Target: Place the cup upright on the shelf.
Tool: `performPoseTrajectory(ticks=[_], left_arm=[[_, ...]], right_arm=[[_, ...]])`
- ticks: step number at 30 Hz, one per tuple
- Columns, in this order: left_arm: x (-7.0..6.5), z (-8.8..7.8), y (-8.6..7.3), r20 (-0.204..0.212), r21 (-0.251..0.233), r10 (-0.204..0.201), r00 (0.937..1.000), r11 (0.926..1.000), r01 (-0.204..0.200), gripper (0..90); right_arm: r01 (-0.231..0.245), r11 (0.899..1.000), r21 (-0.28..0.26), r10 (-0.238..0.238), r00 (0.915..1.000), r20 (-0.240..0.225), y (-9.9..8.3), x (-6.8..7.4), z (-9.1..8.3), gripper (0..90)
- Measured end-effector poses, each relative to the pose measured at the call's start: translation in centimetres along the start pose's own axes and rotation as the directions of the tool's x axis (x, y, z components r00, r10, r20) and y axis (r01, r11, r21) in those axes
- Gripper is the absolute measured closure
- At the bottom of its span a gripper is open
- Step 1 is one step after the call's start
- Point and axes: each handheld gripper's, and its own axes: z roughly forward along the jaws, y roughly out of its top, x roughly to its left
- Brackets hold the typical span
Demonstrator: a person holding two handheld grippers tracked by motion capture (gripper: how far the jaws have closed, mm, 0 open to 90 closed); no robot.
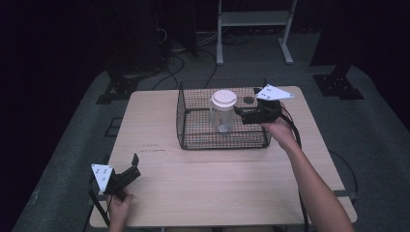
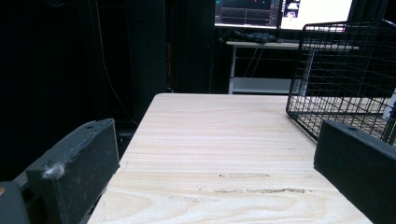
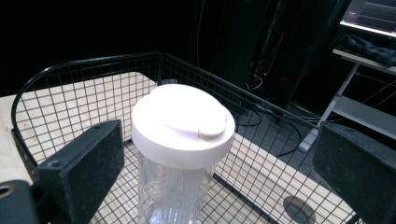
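Wire basket (image 1: 193, 137) of black mesh stands on the far half of the pale wooden desk (image 1: 217, 183), and inside it a clear plastic jar (image 1: 222, 118) stands upright with a white lid (image 1: 224, 98) on top. The right gripper (image 1: 238, 112) reaches in over the basket's right wall, its jaws spread wide and level with the jar's upper part, just beside it but apart from it. In the right gripper view the lid (image 3: 183, 122) sits between the two released jaws, neither touching it. Down at the near left corner of the desk, the left gripper (image 1: 134, 164) rests in the person's hand, jaws parted and empty, pointing toward the basket (image 2: 343, 74) across bare wood.
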Motion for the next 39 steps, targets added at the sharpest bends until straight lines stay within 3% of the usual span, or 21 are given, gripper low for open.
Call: performPoseTrajectory(ticks=[39], left_arm=[[-0.1, 0.0, 0.0, -0.001, 0.002, 0.009, 1.0, 1.0, -0.009, 0.0]], right_arm=[[0.002, 1.0, 0.01, -0.002, 0.9998, -0.022, -3.3, 0.9, -4.1, 1.8]])
